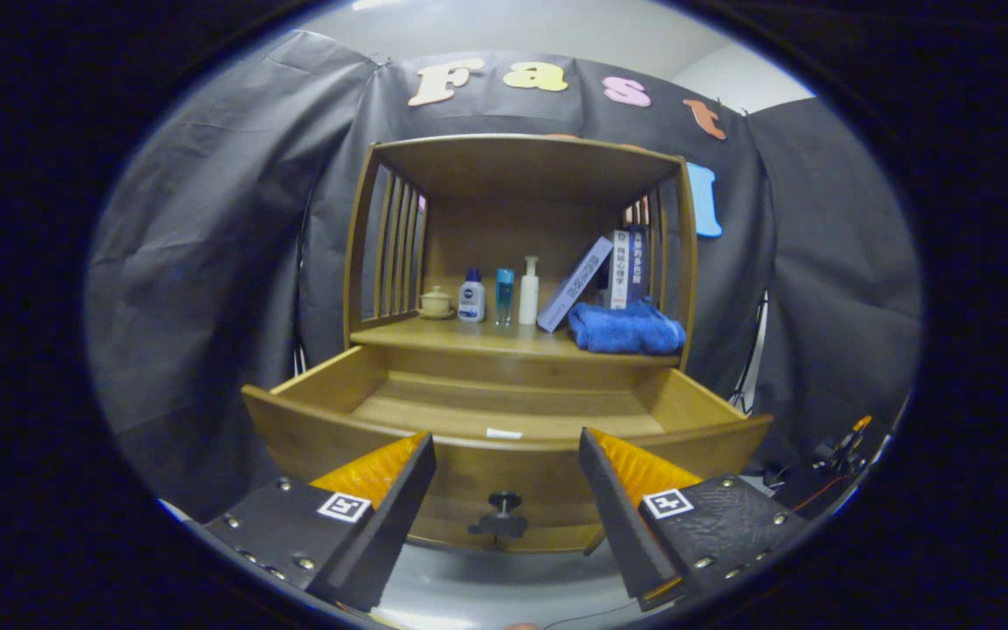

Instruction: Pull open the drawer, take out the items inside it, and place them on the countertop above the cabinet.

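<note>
Gripper hung w/ fingers spread wide, nothing between them, just in front of the drawer, which stood pulled out from the cabinet. Knob sat at mid front panel, between and just beyond the fingertips, probably just let go of. Inside, only a small white item lay by the front wall, near the middle; likely the last thing to lift. Countertop above carried a cup, three bottles, books and a blue towel at the right end, leaving the front left edge free for placing.
</note>
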A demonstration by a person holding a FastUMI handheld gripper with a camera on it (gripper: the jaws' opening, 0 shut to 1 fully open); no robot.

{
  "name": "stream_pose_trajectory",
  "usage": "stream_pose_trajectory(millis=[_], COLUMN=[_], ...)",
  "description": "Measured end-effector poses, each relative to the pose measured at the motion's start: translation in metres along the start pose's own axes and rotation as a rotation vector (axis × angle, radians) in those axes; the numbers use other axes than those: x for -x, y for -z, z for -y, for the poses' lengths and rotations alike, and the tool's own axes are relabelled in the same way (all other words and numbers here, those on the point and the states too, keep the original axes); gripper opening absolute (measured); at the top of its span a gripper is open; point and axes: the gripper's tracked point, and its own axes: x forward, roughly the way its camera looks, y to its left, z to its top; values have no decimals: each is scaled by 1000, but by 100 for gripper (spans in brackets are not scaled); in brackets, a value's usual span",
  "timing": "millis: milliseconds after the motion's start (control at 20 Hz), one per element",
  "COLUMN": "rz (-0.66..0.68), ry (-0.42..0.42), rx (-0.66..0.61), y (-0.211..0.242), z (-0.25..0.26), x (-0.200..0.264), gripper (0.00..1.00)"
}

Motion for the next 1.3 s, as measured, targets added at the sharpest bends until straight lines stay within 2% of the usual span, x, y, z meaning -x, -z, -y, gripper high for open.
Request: stream_pose_trajectory(millis=[200, 300, 450, 550, 650, 700, 850, 1000, 1200, 1250, 1300], rz=[-16, -66, -174, -299, -412, -456, -577, -745, -867, -935, -1034], ry=[34, 44, 0, 6, -26, -9, 27, -6, 18, 29, -1], rx=[-18, -11, -21, -56, -118, -129, -120, -122, -101, -135, -177], y=[-39, -48, -48, -33, -21, -16, 14, 54, 93, 104, 116], z=[11, 14, 8, 11, -2, -1, 2, -8, -13, -17, -27], x=[-18, -34, -70, -94, -115, -127, -155, -164, -182, -183, -174], gripper=[97, 97, 97, 98, 100, 100, 100, 100, 98, 83, 68])
